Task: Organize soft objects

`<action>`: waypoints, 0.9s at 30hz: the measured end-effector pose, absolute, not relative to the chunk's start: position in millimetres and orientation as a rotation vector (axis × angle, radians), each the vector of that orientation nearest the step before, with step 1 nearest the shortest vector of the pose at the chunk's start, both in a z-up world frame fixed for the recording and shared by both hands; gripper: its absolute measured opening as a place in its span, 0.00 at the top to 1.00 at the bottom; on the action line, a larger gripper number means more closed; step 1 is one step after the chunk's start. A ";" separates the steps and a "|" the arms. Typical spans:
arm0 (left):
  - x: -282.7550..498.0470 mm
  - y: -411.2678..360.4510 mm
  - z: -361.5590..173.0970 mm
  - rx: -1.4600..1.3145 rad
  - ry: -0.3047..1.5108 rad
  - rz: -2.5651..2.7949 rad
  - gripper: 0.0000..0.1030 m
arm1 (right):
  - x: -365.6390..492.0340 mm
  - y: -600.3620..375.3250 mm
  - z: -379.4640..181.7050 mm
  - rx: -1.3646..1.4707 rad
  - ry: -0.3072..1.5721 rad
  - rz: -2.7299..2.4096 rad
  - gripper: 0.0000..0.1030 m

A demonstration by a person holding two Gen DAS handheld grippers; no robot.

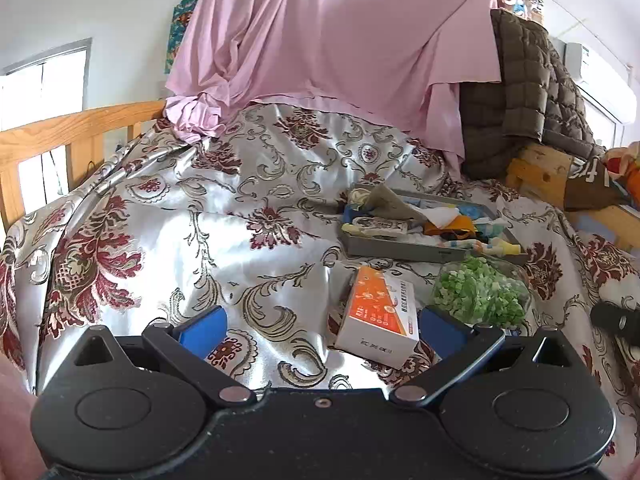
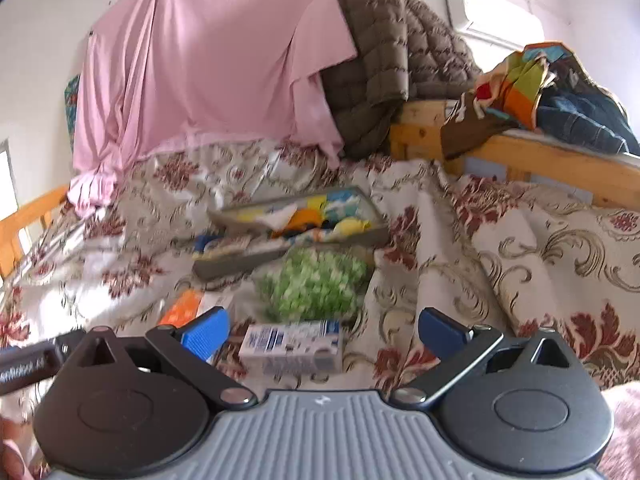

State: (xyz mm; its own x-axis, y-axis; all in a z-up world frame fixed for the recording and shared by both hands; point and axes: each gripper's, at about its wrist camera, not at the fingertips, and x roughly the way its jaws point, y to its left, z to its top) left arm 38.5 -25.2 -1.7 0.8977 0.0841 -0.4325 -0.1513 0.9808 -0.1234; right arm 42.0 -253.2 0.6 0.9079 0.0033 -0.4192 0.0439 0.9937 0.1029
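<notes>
Both grippers hang low over the bed, jaws spread wide and holding nothing: the left gripper (image 1: 322, 326) at the bottom of its view, the right gripper (image 2: 324, 330) the same in its own. Nearest the left one, lower centre-right of frame, lies an orange-and-white box (image 1: 378, 316) flat on the shiny floral bedspread (image 1: 168, 240). In the right view a blue-and-white carton (image 2: 294, 344) lies right between the fingers, low centre. Just past those is a clear bag of green fluffy bits (image 1: 480, 294), puffy and crinkled, sitting beside the box and just in front of the tray. The grey tray (image 1: 384, 249) sits mid-frame, right of centre, stuffed with soft cloth pieces (image 1: 446, 226) in yellow, orange, blue and white, loosely piled, plus a folded grey-green one (image 1: 386, 200) poking up at its left end; the right view is too blurry to sort them out. Farther back, a pink sheet (image 1: 340, 40) hangs across the top, with a brown quilted blanket (image 1: 520, 92) draped at upper right over a wooden frame (image 1: 536, 172).
</notes>
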 end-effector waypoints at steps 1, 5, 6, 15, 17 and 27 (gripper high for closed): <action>38.2 -25.4 -2.2 -0.153 0.442 0.125 0.01 | 41.7 -249.9 -0.4 0.095 0.438 -0.018 0.00; 38.6 -30.1 -4.2 -0.136 0.454 0.124 0.01 | 46.2 -244.3 -2.6 0.065 0.462 -0.026 0.00; 39.7 -30.4 -5.0 -0.133 0.460 0.124 0.01 | 47.2 -244.7 -3.0 0.070 0.469 -0.032 0.00; 48.1 -35.8 -13.3 -0.107 0.529 0.127 0.01 | 64.6 -251.8 -10.8 0.120 0.532 -0.076 0.00; 49.1 -36.0 -13.9 -0.105 0.535 0.129 0.01 | 65.2 -251.1 -12.2 0.113 0.538 -0.071 0.00; 51.6 -31.6 -15.1 -0.125 0.551 0.160 0.01 | 66.9 -242.3 -15.3 0.063 0.566 -0.057 0.00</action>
